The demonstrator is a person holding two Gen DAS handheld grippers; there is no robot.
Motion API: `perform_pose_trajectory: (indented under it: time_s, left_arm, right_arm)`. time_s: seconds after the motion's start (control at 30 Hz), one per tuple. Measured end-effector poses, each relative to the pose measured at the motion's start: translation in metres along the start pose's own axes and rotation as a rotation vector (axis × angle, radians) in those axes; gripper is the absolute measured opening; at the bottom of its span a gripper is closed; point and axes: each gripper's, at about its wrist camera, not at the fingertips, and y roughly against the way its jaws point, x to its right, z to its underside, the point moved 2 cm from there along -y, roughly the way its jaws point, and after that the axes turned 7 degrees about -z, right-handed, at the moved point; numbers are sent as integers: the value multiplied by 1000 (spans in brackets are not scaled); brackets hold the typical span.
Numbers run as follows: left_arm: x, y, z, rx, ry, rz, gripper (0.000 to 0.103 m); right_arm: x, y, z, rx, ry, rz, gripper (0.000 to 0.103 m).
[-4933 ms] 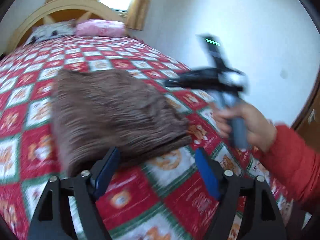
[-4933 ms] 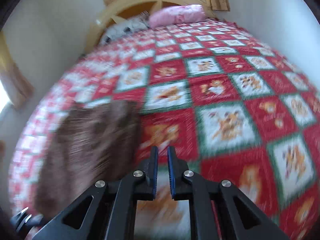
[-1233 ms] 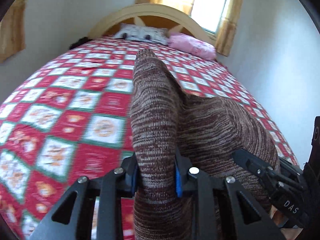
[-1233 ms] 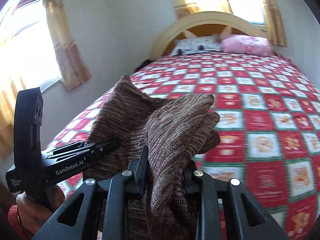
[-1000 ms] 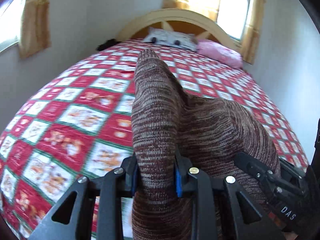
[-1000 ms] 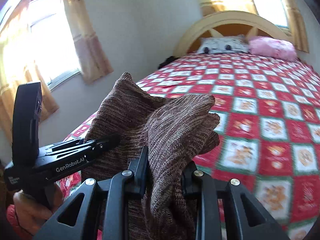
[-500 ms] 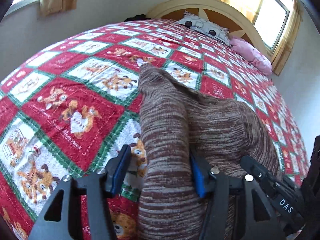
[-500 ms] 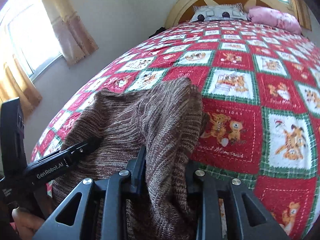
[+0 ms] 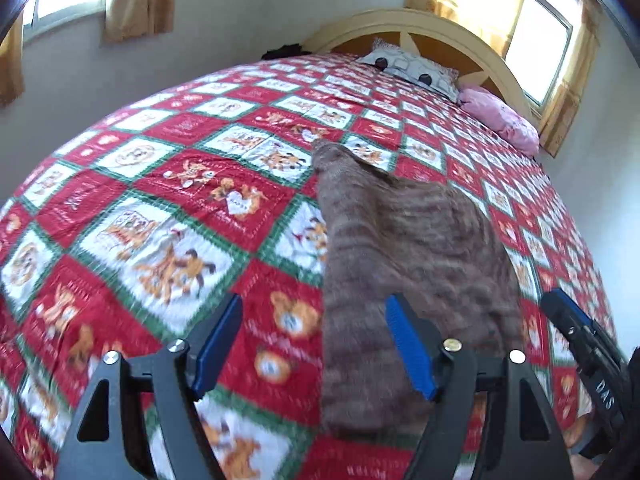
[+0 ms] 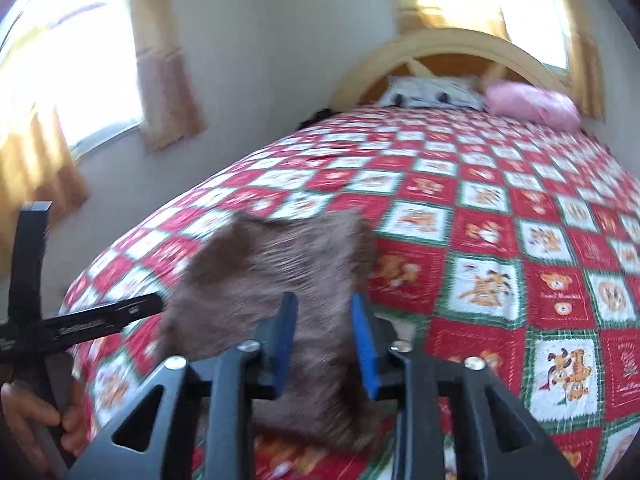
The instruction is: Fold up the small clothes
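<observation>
A brown knitted garment (image 9: pixel 404 264) lies folded on the red, white and green patchwork bedspread (image 9: pixel 168 208). My left gripper (image 9: pixel 316 344) is open wide just above the garment's near left edge, holding nothing. My right gripper (image 10: pixel 324 336) is open over the garment (image 10: pixel 280 276) near its right edge; the cloth lies between the blue pads but is not pinched. Each gripper shows in the other's view: the right gripper's finger at the right (image 9: pixel 580 344) and the left gripper at the left (image 10: pixel 80 324).
The bed's arched wooden headboard (image 9: pixel 440 40), a patterned pillow (image 9: pixel 412 68) and a pink pillow (image 9: pixel 500 120) are at the far end. Curtained windows (image 10: pixel 80 80) and a pale wall stand to the left. The person's hand (image 10: pixel 36 416) holds the left gripper.
Both grippers held the garment up off the bed, lowered it onto the bedspread, then opened and let go. The garment now lies flat and both grippers have pulled back slightly.
</observation>
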Motion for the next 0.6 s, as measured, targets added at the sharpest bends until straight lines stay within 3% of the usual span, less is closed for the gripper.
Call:
perform_pose_trajectory:
  time_s: [0.13,0.27,0.43,0.6]
  left_arm:
    - [15,-13,17,-39,-62,-40,77]
    - [12,-21,33,-67,-50,-45,79]
    - [17,-3,43,-46,-94,-53,78]
    - [21,28,50,25,-131,-68,81]
  right_arm:
    - [-21,-8,18,-82,10,-30,28]
    - [-12,-32,53,-231,-57,-2,28]
    - [-9,-15,65,-183,-105,-6,28]
    - [-9,19,74,-124,-224,-25,28]
